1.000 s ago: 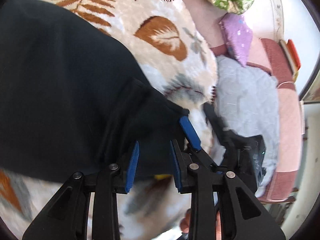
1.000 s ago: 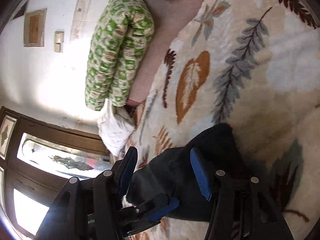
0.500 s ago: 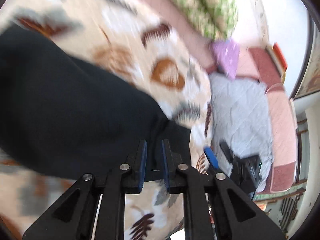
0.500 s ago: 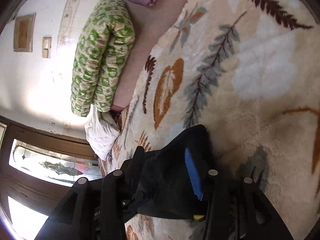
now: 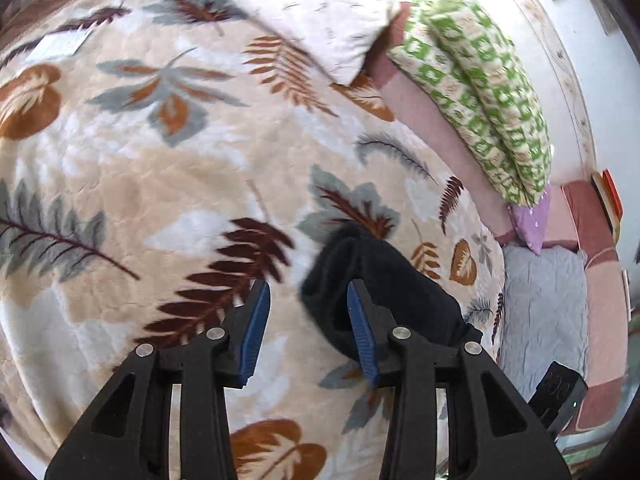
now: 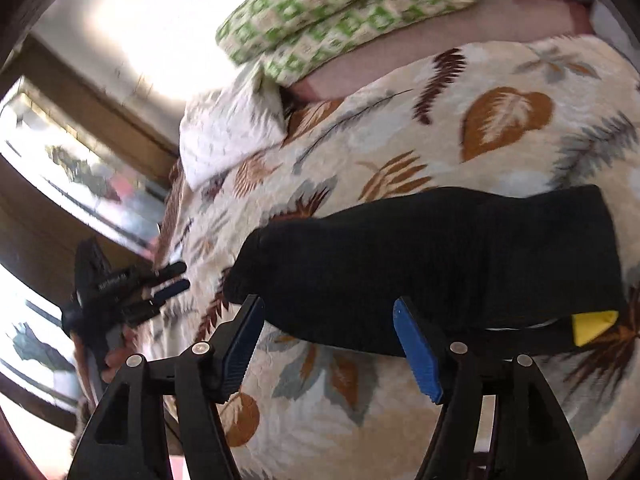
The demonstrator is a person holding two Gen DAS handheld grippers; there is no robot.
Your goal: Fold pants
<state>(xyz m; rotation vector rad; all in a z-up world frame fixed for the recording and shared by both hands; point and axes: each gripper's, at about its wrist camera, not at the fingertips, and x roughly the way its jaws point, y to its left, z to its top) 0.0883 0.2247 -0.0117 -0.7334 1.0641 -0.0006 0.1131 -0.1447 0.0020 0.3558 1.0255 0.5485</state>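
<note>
The black pants (image 6: 436,264) lie folded into a compact bundle on the leaf-patterned blanket (image 6: 400,144). In the left wrist view the pants (image 5: 372,280) lie just ahead and right of my left gripper (image 5: 308,308), which is open and empty above the blanket (image 5: 160,168). My right gripper (image 6: 328,328) is open and empty, its fingers just in front of the bundle's near edge. A yellow tag (image 6: 592,324) sticks out at the bundle's right end. The left gripper shows at the left of the right wrist view (image 6: 172,280).
A green patterned cushion (image 5: 480,88) and a white pillow (image 5: 320,12) lie along the bed's far side by the wall. A purple cushion (image 5: 532,220) and a grey quilt (image 5: 544,308) lie to the right. A window (image 6: 72,184) is behind the bed.
Both grippers have let go of the pants and opened. They have pulled back, and the pants now lie folded on the blanket.
</note>
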